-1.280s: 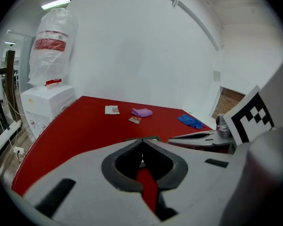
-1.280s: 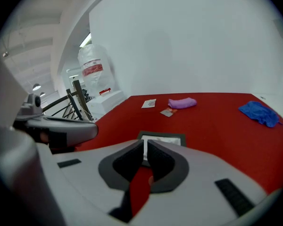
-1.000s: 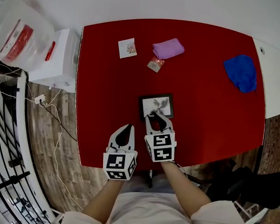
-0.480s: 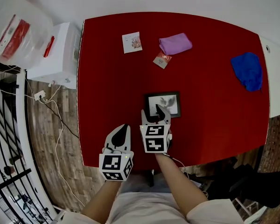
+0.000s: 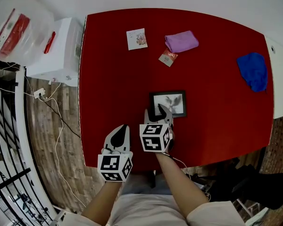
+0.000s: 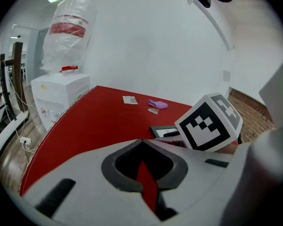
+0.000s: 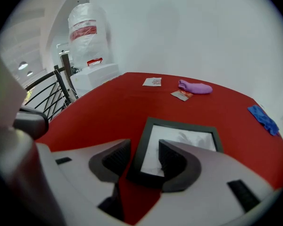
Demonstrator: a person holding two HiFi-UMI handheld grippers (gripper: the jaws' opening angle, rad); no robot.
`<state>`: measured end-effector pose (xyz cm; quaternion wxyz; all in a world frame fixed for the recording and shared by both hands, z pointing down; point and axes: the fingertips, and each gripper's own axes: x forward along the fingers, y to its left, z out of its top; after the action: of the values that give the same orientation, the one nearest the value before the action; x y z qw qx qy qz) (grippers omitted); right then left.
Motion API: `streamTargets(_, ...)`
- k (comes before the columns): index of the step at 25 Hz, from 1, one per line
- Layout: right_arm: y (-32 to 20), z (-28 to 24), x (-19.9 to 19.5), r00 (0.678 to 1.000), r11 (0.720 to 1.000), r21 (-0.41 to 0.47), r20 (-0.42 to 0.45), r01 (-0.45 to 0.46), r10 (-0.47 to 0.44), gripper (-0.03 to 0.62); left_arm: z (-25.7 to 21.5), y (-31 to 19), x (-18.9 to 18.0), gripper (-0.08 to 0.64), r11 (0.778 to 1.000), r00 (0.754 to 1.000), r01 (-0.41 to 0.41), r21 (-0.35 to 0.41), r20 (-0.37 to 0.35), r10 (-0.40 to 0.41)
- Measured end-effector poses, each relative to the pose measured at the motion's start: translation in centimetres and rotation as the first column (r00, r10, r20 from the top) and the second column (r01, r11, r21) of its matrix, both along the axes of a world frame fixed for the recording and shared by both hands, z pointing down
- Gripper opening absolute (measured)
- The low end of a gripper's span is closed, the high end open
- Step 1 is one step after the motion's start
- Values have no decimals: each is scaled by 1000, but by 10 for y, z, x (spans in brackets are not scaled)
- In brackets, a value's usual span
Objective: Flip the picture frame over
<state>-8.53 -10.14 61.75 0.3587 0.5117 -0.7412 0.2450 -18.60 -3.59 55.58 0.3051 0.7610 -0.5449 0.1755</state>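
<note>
Right gripper (image 5: 157, 111), its jaws just opened wide, straddles the near left corner of the one picture frame (image 5: 170, 102), face up near the red bench's (image 5: 108, 69) near edge. Left gripper (image 5: 122, 128) is closed, empty. Two cloths, purple (image 5: 181, 41) and blue (image 5: 253, 71), lie toward the far edge.

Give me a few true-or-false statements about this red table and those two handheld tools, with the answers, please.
1. The picture frame lies picture side up. True.
2. The right gripper has its jaws clamped shut on the frame. False: they stand open, having just been opening, astride the frame's left edge near its corner.
3. The left gripper has its jaws together with nothing between them. True.
4. The blue cloth lies on top of the frame. False: it lies well apart, near the right edge of the table.
</note>
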Motion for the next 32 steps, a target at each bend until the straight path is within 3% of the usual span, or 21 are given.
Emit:
streamTargets(8,1,0,-8,997,999,19,-71,37,-36,72,6,6,-6,6,999,999,28,-19,-18,-28)
streamTargets(17,0,-6,-5,1000,1000,13,2,-7,7,61,9,8,-11,6,999,999,35,-23,-16,-35)
streamTargets(20,0,-12,-4,994,998,-11,93,-54,55,61,10,7,-10,6,999,999,33,-25,-17,-34)
streamTargets(25,-4,-34,-5,924,987,-68,346,-145,160,61,9,5,-4,6,999,999,25,-23,-22,-25)
streamTargets(32,-1,-70,0,822,981,-100,536,-165,193,61,5,0,9,5,1000,1000,6,-14,-21,-6)
